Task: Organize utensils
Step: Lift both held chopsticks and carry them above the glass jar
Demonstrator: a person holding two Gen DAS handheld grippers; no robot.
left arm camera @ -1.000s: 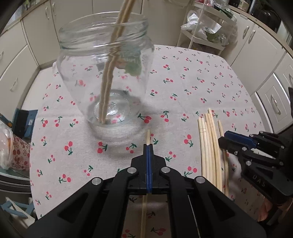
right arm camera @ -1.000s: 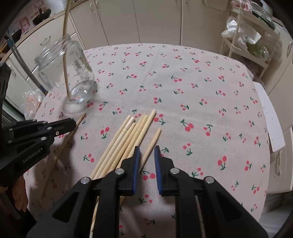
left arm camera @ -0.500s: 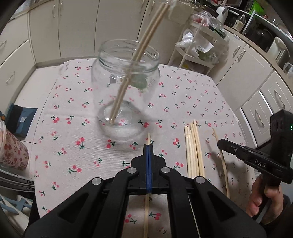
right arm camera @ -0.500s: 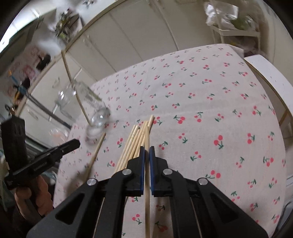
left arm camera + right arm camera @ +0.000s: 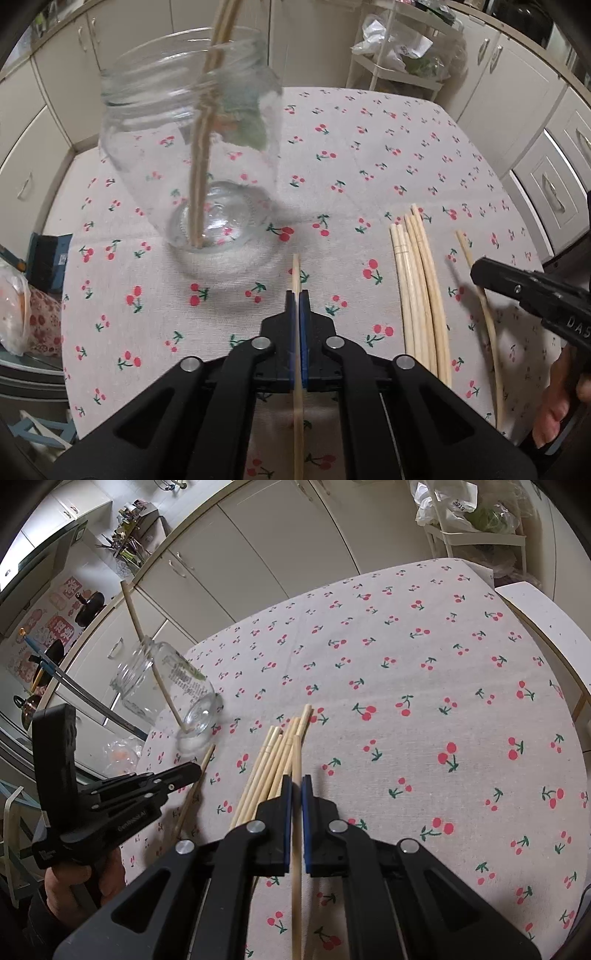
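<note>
A clear glass jar (image 5: 192, 155) stands on the cherry-print tablecloth (image 5: 369, 147) with two wooden chopsticks (image 5: 201, 155) leaning in it. It also shows in the right wrist view (image 5: 162, 686). My left gripper (image 5: 298, 295) is shut on one chopstick (image 5: 295, 273), just in front of the jar. My right gripper (image 5: 295, 781) is shut on another chopstick (image 5: 295, 757), held above the table. A bundle of several chopsticks (image 5: 417, 277) lies flat between the grippers and also shows in the right wrist view (image 5: 273, 764).
Cream kitchen cabinets (image 5: 517, 92) surround the table. A white rack with plastic bags (image 5: 402, 48) stands behind it. A wrapped bundle (image 5: 14, 310) sits off the table's left edge. A pale bench (image 5: 546, 627) runs along the right side.
My right gripper closed on a chopstick and lifted it off the table. My left gripper, still holding its chopstick, pulled back and then moved closer to the jar again.
</note>
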